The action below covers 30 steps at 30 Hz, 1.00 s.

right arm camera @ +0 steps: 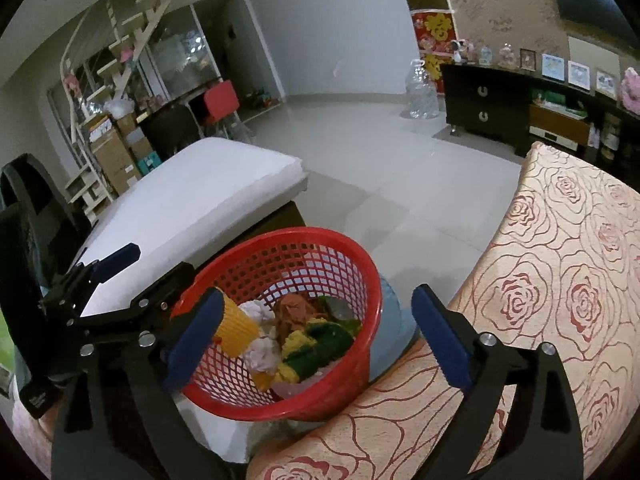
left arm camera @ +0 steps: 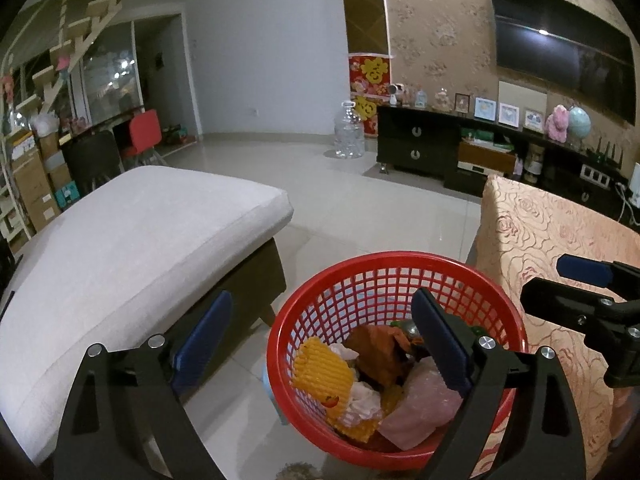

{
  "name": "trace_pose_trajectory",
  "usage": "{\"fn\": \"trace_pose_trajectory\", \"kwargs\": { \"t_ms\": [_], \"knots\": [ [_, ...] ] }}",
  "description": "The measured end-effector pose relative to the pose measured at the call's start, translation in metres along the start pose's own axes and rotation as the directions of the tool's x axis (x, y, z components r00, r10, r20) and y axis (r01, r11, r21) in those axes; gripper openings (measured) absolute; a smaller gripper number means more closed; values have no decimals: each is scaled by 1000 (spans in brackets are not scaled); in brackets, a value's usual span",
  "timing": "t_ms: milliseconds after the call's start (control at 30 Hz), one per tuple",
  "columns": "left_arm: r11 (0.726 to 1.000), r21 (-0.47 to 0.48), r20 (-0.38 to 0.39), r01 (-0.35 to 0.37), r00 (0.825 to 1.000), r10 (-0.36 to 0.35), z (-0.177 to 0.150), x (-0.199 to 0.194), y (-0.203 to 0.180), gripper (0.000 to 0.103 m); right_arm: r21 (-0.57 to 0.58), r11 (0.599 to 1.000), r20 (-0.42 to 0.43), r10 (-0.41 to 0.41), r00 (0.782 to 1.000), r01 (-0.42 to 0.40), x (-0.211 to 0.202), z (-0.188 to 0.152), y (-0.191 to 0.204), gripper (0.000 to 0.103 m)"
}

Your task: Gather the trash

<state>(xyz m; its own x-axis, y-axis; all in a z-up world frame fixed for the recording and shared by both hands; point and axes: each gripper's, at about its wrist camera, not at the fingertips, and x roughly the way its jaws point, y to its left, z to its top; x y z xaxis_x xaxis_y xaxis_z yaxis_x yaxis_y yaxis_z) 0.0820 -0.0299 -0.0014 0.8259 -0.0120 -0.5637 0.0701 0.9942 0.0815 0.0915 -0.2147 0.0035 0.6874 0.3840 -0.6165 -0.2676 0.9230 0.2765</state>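
Jaws wide, empty, above red basket point(left arm camera: 394, 276) of trash point(left arm camera: 372, 384)

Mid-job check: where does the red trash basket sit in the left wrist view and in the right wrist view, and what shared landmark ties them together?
Left wrist view: red basket at bottom centre-right, behind the left gripper's right finger.
Right wrist view: the basket at bottom centre, towards the right gripper's left finger.
Shared landmark: the white cushion lies left of the basket in both views.
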Motion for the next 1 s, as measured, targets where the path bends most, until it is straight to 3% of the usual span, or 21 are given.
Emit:
{"fn": "trace_pose_trajectory", "kwargs": {
  "t_ms": [167,433,1000],
  "knots": [
    [1000,-7,33,-3,999,3,1,-12,2,88,-32,997,59,-62,996,64,-19,-2,1,96],
    [999,-27,74,-36,997,38,-4,-39,8,91,-31,996,89,-80,993,83,-42,-8,3,96],
    [1000,-8,75,-23,997,23,-41,-78,-2,93,-58,988,123,-135,983,143,-84,-74,24,96]
  ]
}}
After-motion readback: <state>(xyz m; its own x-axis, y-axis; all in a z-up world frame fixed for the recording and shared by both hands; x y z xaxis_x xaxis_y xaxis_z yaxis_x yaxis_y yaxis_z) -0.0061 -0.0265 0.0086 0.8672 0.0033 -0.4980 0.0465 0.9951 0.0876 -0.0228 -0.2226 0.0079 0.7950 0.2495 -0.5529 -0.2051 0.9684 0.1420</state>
